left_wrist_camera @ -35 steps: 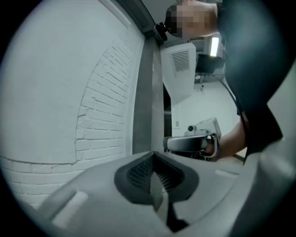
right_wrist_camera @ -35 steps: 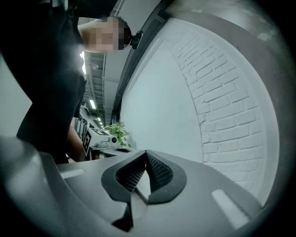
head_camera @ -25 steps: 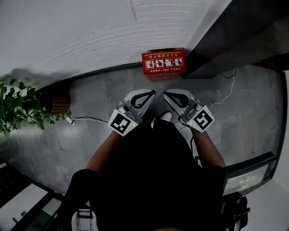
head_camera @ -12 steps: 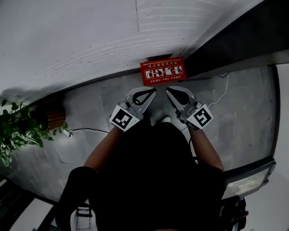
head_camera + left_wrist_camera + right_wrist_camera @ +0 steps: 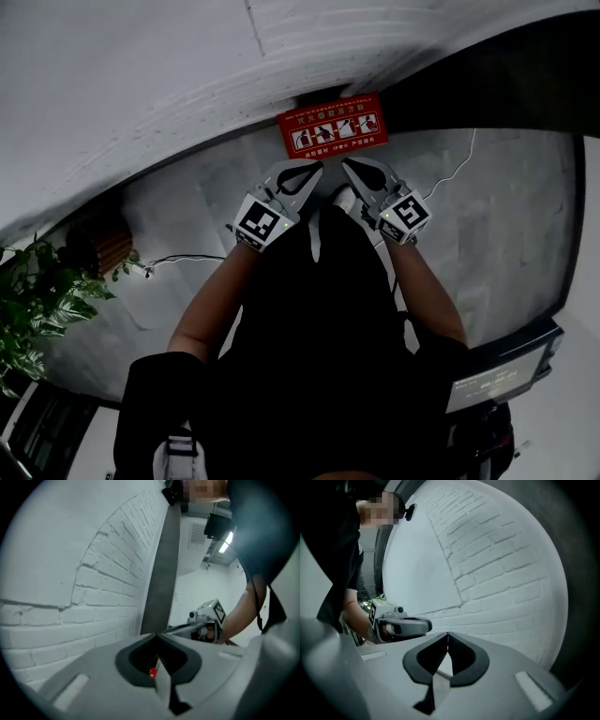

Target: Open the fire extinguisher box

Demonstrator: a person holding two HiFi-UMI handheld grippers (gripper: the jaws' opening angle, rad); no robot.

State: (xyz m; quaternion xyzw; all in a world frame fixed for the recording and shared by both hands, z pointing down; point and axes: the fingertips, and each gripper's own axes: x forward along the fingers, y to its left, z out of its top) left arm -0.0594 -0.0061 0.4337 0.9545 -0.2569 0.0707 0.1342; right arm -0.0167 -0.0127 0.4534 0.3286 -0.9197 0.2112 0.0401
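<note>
Black short-sleeved top (image 5: 319,328) across lower centre of head view, left gripper (image 5: 309,171) and right gripper (image 5: 351,169) at upper centre, light grey moulded shells, black ribbed pad linings, left marker cube (image 5: 262,222) and right marker cube (image 5: 405,214), black-and-white squares printed on faces

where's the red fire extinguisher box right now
In the head view the red fire extinguisher box sits at top centre, on the floor against the white brick wall, just beyond the tips of the left gripper and right gripper.

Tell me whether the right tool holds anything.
No: the grey right tool has its jaws closed tip to tip, nothing between them.
</note>
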